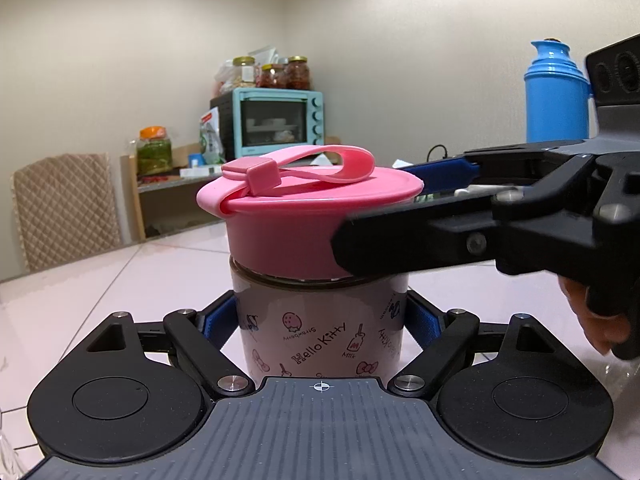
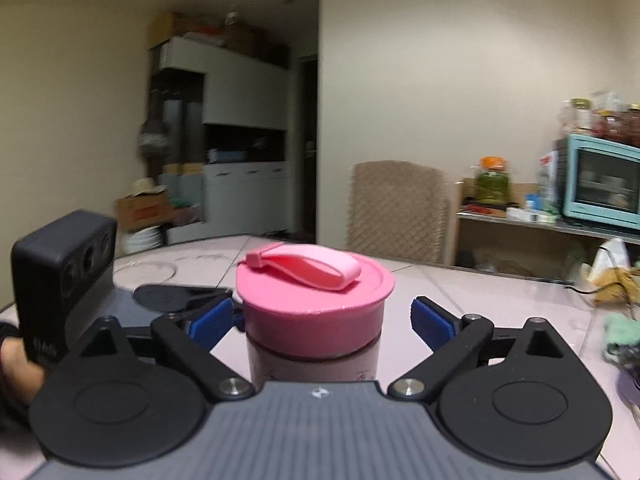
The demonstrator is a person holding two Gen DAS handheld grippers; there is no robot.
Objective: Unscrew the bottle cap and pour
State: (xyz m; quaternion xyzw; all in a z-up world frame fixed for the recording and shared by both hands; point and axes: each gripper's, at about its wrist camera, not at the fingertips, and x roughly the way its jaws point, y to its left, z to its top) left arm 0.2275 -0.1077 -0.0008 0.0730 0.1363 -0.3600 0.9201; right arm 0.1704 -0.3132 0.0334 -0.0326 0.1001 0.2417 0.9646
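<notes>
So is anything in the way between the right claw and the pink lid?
No, nothing visible. The right claw is open around the pink lid, with bare gaps beside its blue pads. The left claw grips the bottle lower down.

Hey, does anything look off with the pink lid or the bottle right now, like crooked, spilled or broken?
Nothing stands out. The pink lid sits level on the bottle, which stands upright between the left gripper fingers. No spill shows on the table. The right gripper is open around the lid.
</notes>
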